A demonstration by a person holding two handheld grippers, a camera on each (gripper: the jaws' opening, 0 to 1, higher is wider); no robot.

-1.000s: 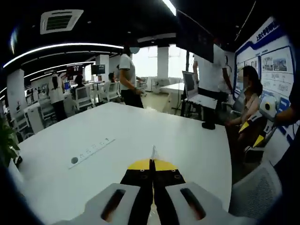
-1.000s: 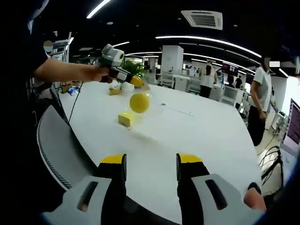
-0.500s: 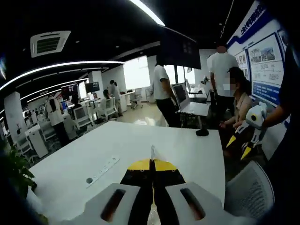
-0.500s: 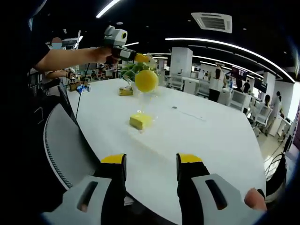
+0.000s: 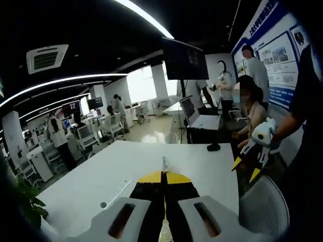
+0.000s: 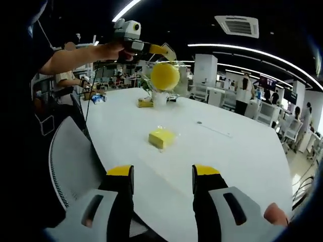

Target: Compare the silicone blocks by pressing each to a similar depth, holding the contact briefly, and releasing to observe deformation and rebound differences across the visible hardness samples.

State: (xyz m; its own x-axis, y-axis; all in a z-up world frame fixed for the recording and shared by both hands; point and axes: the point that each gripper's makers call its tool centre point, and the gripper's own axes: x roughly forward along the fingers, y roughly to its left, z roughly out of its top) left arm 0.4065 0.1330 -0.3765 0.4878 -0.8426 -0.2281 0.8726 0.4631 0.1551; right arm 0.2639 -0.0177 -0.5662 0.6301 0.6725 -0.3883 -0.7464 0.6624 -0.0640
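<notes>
the white desk (image 6: 237,151) carries a yellow silicone block (image 6: 161,138) near its middle and a smaller yellow piece (image 6: 145,103) by the far edge. the left claw (image 6: 170,52), raised above the desk, is clenched on a clear bag holding a yellow ball (image 6: 165,76). the right claw (image 6: 162,176) is released, jaws apart, at the near edge.
</notes>
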